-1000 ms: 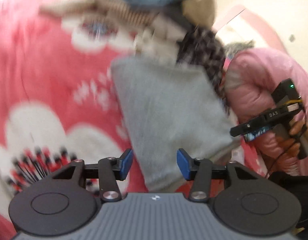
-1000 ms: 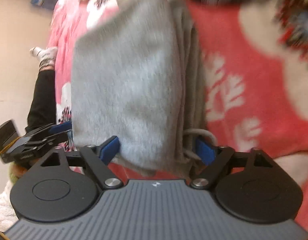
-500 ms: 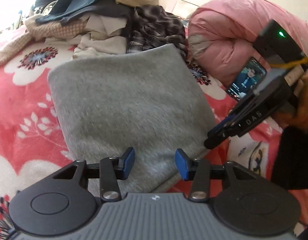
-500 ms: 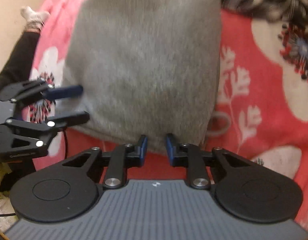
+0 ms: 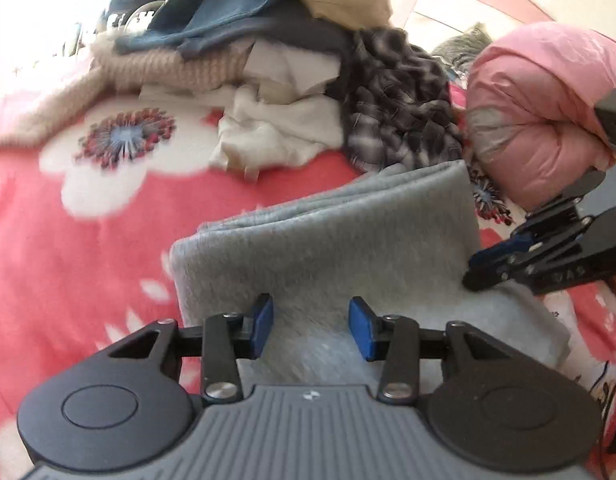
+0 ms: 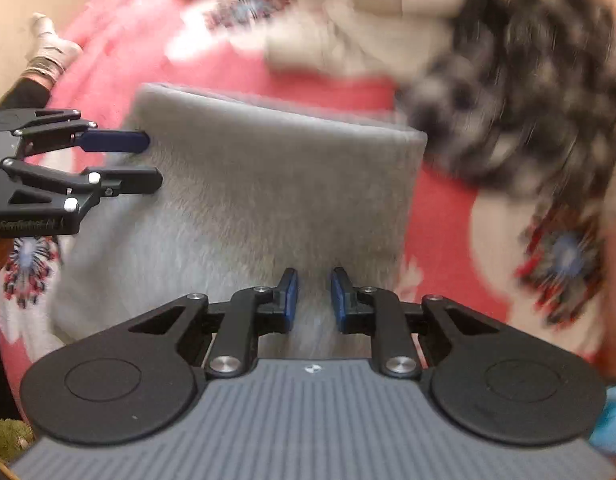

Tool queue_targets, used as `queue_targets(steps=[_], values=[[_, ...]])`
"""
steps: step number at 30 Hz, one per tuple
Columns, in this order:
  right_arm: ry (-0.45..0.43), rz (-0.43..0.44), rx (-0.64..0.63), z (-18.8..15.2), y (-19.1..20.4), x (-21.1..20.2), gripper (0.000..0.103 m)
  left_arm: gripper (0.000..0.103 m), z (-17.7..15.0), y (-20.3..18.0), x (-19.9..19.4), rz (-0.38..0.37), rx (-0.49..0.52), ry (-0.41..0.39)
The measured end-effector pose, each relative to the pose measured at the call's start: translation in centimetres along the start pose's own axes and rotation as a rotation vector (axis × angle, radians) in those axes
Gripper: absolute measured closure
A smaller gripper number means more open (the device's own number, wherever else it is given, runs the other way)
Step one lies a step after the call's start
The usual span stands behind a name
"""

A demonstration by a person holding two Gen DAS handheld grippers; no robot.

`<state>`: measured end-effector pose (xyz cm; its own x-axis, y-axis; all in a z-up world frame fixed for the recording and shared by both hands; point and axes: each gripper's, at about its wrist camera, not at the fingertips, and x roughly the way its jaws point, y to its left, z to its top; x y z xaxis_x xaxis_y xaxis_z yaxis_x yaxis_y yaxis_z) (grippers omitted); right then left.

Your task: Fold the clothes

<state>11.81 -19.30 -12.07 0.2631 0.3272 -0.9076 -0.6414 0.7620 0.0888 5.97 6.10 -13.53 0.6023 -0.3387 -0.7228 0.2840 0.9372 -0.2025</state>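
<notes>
1. Sweater (image 5: 347, 248), grey and folded into a thick pad, lies on a red floral blanket (image 5: 68, 260) spread over the bed, its stacked edges showing along the far side.
2. Left gripper (image 5: 311, 328) hangs over the sweater's near edge, its blue pads apart with grey fabric seen between them; whether they press on the cloth cannot be told. Its jaws have just been closing a little.
3. Behind, a pile (image 5: 268, 60) of unfolded clothes sits against the far end of the bed: blue, beige, white and a dark checked garment (image 5: 399, 112), the last lying close to the sweater's far corner.
4. Right gripper (image 6: 311, 296), at the sweater's right edge, has just closed to a narrow gap with grey cloth between its pads.
5. Pink quilt (image 5: 539, 112), rolled, rests at far right.
</notes>
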Motion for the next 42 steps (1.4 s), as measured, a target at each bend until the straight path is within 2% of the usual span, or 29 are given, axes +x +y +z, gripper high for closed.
queue_targets(steps=[3,5,7,10,12,14,19,23,29,31,33,37,42], values=[[-0.004,-0.004,-0.009,1.4,0.3,-1.0,0.085,0.05,0.6,-0.6,-1.0,0.013,0.041,-0.038],[-0.08,-0.007,-0.035,2.9,0.3,-2.2,0.085,0.045,1.1,-0.7,-1.2,0.02,0.051,-0.078],[-0.134,-0.017,-0.046,4.4,0.2,-2.5,0.085,0.042,1.9,-0.4,-0.2,0.042,0.021,-0.071],[-0.095,-0.039,-0.002,5.7,-1.0,1.3,0.088,0.042,2.4,0.5,1.9,0.049,-0.067,-0.015],[-0.109,-0.028,0.035,5.7,-1.4,3.3,0.088,0.041,2.2,0.3,2.1,0.067,-0.075,-0.016],[-0.111,-0.049,0.024,6.1,-0.7,3.5,0.087,0.039,2.2,-0.3,2.1,0.09,-0.068,-0.014],[-0.104,-0.057,-0.008,6.1,-0.4,2.8,0.086,0.033,2.1,-1.4,2.4,0.142,-0.054,-0.003],[-0.082,-0.043,-0.013,6.4,-0.4,2.9,0.086,0.033,2.0,-1.8,2.4,0.166,-0.053,0.001],[-0.096,0.003,-0.011,6.9,-0.5,-1.0,0.085,0.032,2.1,-1.9,2.4,0.182,-0.056,0.016],[-0.069,-0.015,-0.043,6.3,-0.2,-1.0,0.085,0.032,2.2,-2.2,2.4,0.188,-0.05,0.024],[0.005,-0.055,-0.059,5.2,-0.5,0.8,0.085,0.032,2.2,-2.5,2.4,0.197,-0.041,0.033],[0.017,-0.064,-0.073,5.5,-0.2,0.7,0.085,0.031,2.0,-2.9,2.4,0.217,-0.024,0.04],[0.052,0.014,-0.057,4.7,0.7,-3.0,0.084,0.031,2.1,-2.8,2.3,0.212,-0.031,0.05]])
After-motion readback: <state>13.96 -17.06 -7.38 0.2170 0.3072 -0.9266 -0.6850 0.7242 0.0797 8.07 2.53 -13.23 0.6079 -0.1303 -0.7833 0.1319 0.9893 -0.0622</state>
